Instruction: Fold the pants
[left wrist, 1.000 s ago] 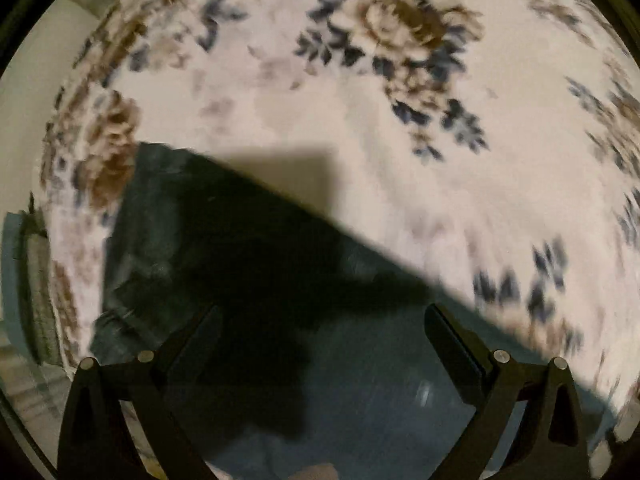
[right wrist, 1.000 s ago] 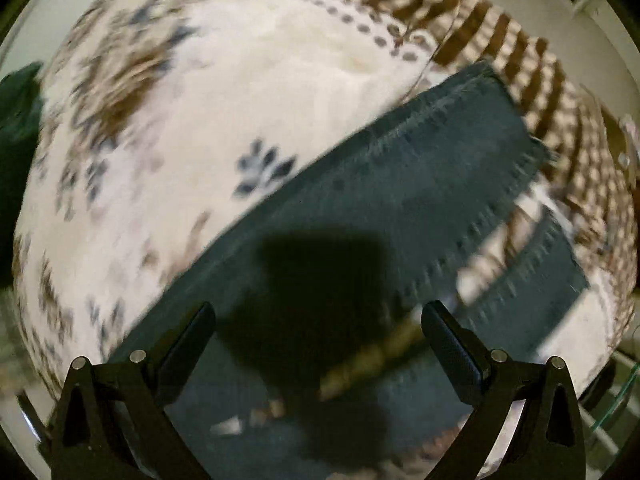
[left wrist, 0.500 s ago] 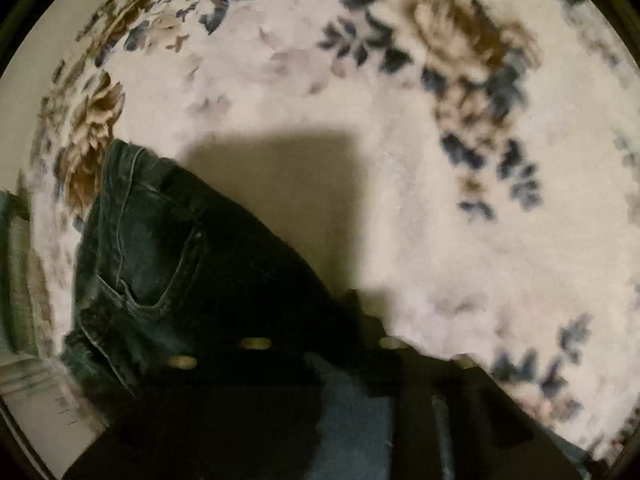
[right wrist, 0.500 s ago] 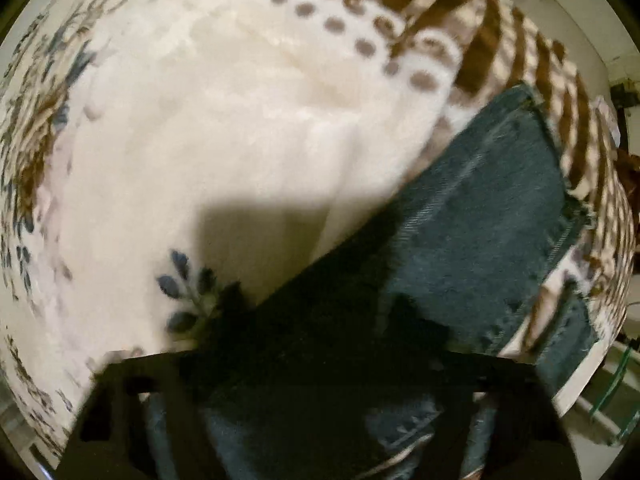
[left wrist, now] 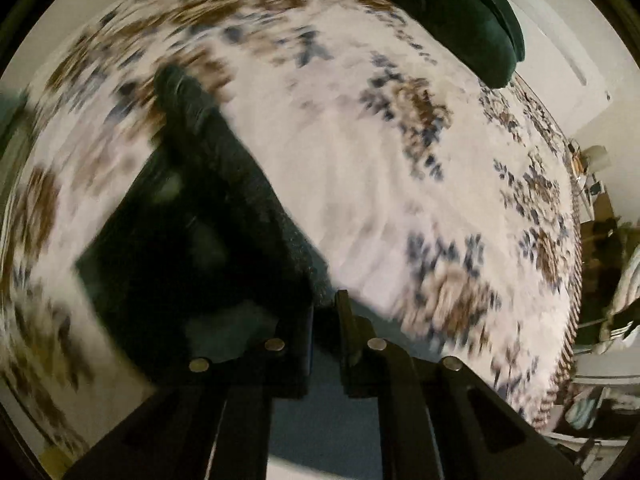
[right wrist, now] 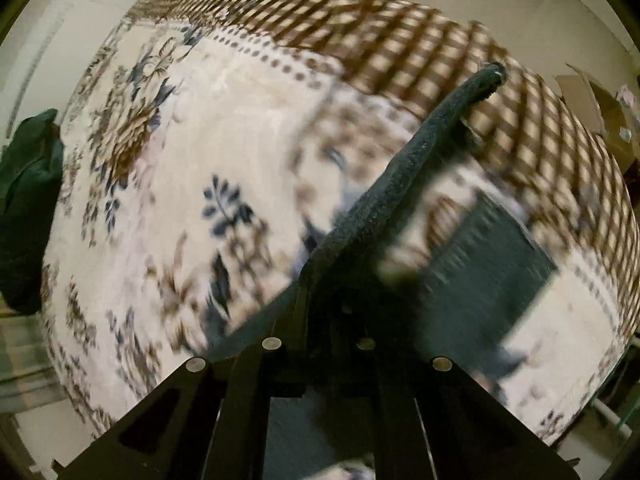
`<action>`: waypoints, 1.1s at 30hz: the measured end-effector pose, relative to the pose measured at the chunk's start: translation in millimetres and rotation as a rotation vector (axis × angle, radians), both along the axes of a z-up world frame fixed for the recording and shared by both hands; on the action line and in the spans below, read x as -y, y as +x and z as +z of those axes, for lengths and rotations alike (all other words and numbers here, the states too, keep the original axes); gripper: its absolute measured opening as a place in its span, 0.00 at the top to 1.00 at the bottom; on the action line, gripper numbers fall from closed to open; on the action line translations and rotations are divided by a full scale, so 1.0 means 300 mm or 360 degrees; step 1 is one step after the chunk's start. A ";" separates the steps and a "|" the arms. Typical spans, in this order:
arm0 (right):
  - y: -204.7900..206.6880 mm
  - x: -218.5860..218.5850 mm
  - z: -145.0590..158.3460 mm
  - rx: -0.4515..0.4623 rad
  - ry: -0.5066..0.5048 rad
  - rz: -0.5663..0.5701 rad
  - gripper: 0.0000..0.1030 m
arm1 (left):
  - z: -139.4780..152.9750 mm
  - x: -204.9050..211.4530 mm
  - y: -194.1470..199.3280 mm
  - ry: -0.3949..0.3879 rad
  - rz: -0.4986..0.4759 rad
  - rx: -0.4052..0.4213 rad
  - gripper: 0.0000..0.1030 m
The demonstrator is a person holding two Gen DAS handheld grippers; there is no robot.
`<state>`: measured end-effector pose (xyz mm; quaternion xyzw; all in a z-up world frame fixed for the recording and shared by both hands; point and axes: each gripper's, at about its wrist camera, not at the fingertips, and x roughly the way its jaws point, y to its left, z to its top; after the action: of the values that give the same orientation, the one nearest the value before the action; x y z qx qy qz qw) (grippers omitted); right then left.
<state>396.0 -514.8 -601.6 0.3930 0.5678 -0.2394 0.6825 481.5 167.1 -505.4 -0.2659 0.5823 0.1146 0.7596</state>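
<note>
Dark blue jeans (left wrist: 208, 216) lie on a floral blanket. My left gripper (left wrist: 326, 312) is shut on an edge of the jeans and holds it lifted above the bed; the cloth hangs away to the upper left. In the right wrist view my right gripper (right wrist: 320, 304) is shut on the jeans (right wrist: 404, 184), whose raised edge runs up to the right, taut. Another part of the jeans (right wrist: 488, 268) lies flat on the blanket to the right. Both views are motion-blurred.
The bed carries a white blanket with brown and blue flowers (left wrist: 360, 160) and a brown checked border (right wrist: 440, 40). A dark green pillow (left wrist: 452, 8) lies at the head, also in the right wrist view (right wrist: 28, 208). Furniture and clutter (left wrist: 600, 240) stand beside the bed.
Both grippers were open above the flat jeans a second ago. They have since closed on the fabric and lifted it off the blanket, and both views now look across the bed.
</note>
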 end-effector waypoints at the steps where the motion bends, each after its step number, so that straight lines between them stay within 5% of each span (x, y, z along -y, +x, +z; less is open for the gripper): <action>1: -0.042 -0.004 0.003 0.0000 -0.0001 0.0002 0.93 | -0.024 -0.002 -0.034 -0.0015 0.0021 -0.0017 0.93; 7: -0.333 -0.041 -0.122 -0.0085 0.0027 0.0010 0.93 | -0.267 -0.021 -0.289 -0.0039 0.0124 -0.0227 0.93; 12: -0.425 -0.049 -0.240 0.0015 0.0021 0.0041 0.92 | -0.367 -0.021 -0.326 -0.0003 0.0148 -0.0206 0.91; 14: -0.449 -0.039 -0.258 0.0030 0.0066 0.0070 0.68 | -0.321 -0.002 -0.331 0.0026 0.0158 -0.0164 0.90; 18: -0.542 0.015 -0.206 0.0104 0.0122 0.0030 0.51 | -0.201 0.003 -0.361 0.0193 0.0121 -0.0045 0.86; 20: -0.601 0.065 -0.155 0.0143 0.0086 -0.0032 0.47 | -0.153 0.042 -0.352 0.0283 0.0060 0.0041 0.63; 21: -0.630 0.102 -0.138 0.0170 0.0076 -0.0083 0.46 | -0.147 0.046 -0.344 0.0306 0.0034 0.0056 0.32; 22: -0.635 0.132 -0.130 0.0175 0.0067 -0.0117 0.45 | -0.148 0.067 -0.329 0.0316 0.0014 0.0061 0.18; 29: -0.562 0.330 -0.233 0.0158 0.0104 -0.0415 0.48 | -0.218 0.092 -0.294 0.0326 -0.0034 0.0000 0.18; 30: -0.551 0.346 -0.269 0.0171 0.0155 -0.0475 0.58 | -0.230 0.095 -0.297 0.0323 -0.0040 -0.0007 0.18; 31: -0.536 0.351 -0.294 0.0210 0.0182 -0.0504 0.89 | -0.242 0.100 -0.293 0.0325 -0.0045 -0.0017 0.18; 33: -0.517 0.339 -0.275 0.0219 0.0086 -0.0460 0.92 | -0.262 0.097 -0.300 0.0342 -0.0040 -0.0048 0.18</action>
<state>241.0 -616.7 -684.1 0.5044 0.4634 -0.2923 0.6674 391.4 138.0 -584.0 -0.1739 0.5814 0.1706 0.7763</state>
